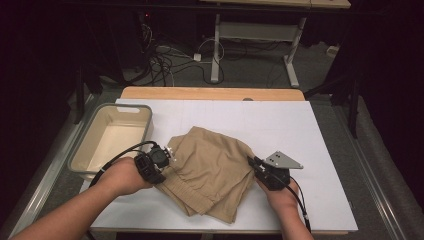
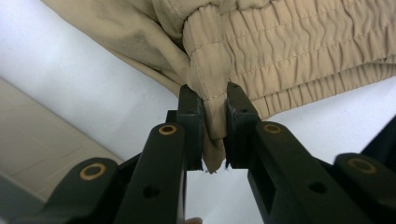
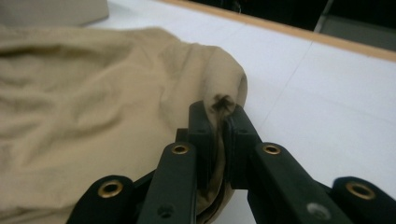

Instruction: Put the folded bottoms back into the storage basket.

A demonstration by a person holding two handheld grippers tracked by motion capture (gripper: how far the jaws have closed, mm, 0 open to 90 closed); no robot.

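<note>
- A pair of tan shorts (image 1: 210,170) lies folded near the front middle of the white table top (image 1: 280,125), a grey bin (image 1: 112,137) just beside it on the left.
- From the high view, the left gripper (image 1: 167,156) meets the garment's left edge and the right gripper (image 1: 255,164) its right edge; how the jaws stand is too small to read there.
- The left gripper view settles it: the left gripper (image 2: 214,126) is clamped on a fold of the gathered elastic waistband (image 2: 299,42).
- The right gripper view shows the right gripper (image 3: 219,126) pinched on a rounded cloth edge bearing a dark mark (image 3: 221,102), perhaps a stitch.
</note>
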